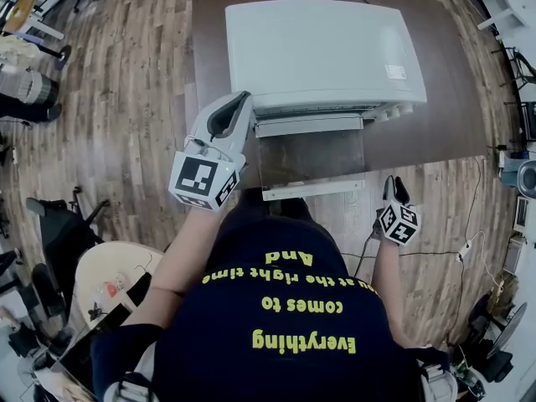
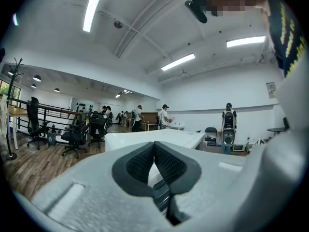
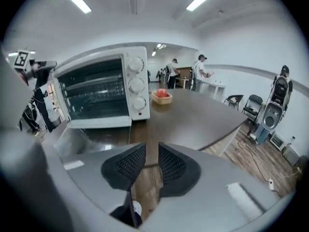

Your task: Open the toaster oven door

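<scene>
The white toaster oven (image 1: 322, 53) stands on a dark brown table (image 1: 452, 115). Its glass door (image 1: 311, 162) hangs open toward me, lying flat with the handle bar (image 1: 314, 189) at the near edge. My left gripper (image 1: 239, 103) is held up by the oven's front left corner, jaws shut and empty; in the left gripper view (image 2: 154, 146) the pads meet. My right gripper (image 1: 392, 184) hangs low, right of the door and off the table edge. In the right gripper view (image 3: 152, 151) its pads stand slightly apart with nothing between them, facing the oven (image 3: 101, 88) and its lowered door (image 3: 87, 139).
A small bowl with something red (image 3: 161, 95) sits on the table behind the oven. A cable (image 1: 419, 254) runs over the wood floor at right. Office chairs (image 2: 79, 132), a round table (image 1: 109, 275), a speaker on a stand (image 3: 273, 112) and several people stand around the room.
</scene>
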